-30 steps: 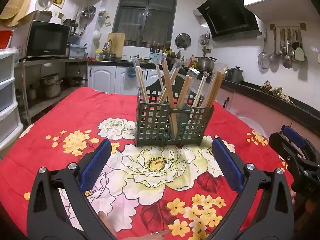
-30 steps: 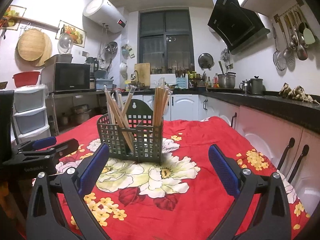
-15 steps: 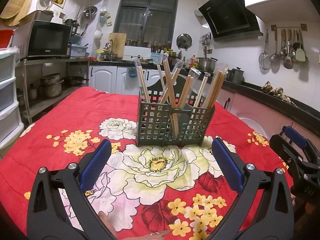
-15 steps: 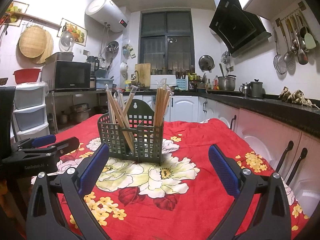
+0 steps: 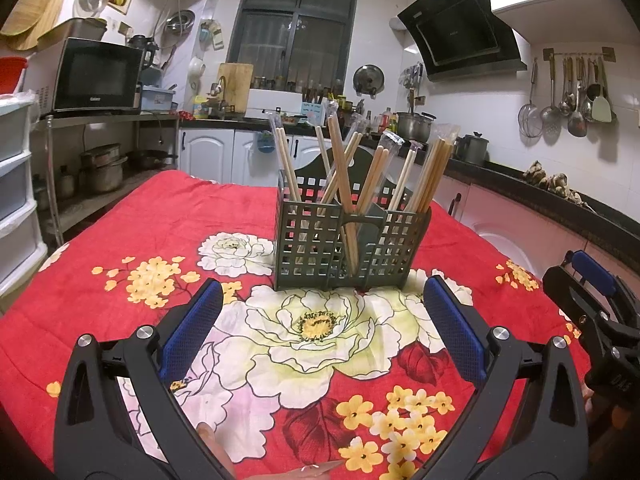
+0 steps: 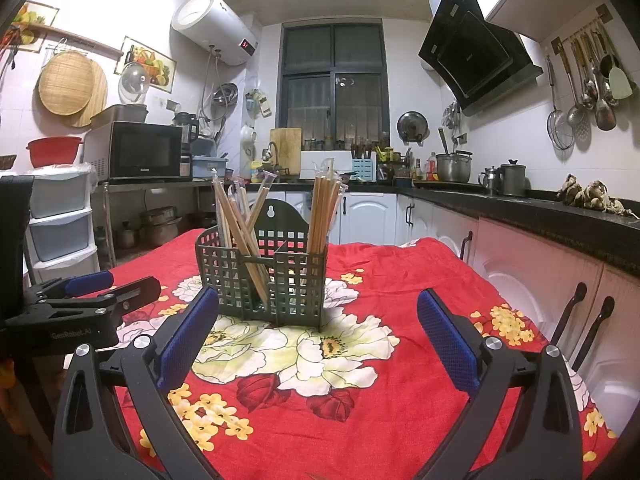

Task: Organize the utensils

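Item: pale wooden chopsticks, some plastic-sleeved, upright in dark green perforated plastic caddy on red floral tablecloth | Handling: light, stiff, sleeves likely slippery; pinch mid-shaft above rim | left gripper spread, empty | right gripper spread, empty

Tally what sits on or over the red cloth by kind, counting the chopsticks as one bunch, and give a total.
Caddy: 1
Chopstick bunch: 1
Grippers: 2, left and right, both open and empty
Total: 4
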A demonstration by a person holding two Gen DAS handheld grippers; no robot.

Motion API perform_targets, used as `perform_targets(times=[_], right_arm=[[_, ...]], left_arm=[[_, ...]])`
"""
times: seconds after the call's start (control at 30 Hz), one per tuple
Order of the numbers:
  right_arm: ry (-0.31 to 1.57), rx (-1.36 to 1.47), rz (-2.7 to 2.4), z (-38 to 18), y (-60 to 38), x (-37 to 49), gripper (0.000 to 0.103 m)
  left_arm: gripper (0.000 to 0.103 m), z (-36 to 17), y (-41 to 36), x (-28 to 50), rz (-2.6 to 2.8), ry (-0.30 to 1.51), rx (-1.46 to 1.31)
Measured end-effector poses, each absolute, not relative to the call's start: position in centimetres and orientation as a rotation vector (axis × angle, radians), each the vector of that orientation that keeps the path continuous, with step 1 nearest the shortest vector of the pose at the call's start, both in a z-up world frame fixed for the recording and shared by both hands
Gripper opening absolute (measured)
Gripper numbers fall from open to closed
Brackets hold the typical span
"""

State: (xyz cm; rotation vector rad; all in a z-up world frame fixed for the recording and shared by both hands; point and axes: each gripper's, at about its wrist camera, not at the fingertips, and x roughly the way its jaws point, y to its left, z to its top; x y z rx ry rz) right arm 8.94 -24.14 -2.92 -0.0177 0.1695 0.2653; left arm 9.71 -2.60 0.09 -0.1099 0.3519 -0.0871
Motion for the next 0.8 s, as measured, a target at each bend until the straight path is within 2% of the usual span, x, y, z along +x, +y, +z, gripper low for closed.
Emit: perform_targets(times=[0.8], right_arm=[[0.167,-0.022,0.265,-2.98,-24.07,8.89,0.097]], left_arm=[[0.093,-0.28,-2.55,9.74,-0.088,0.353,-0.116]])
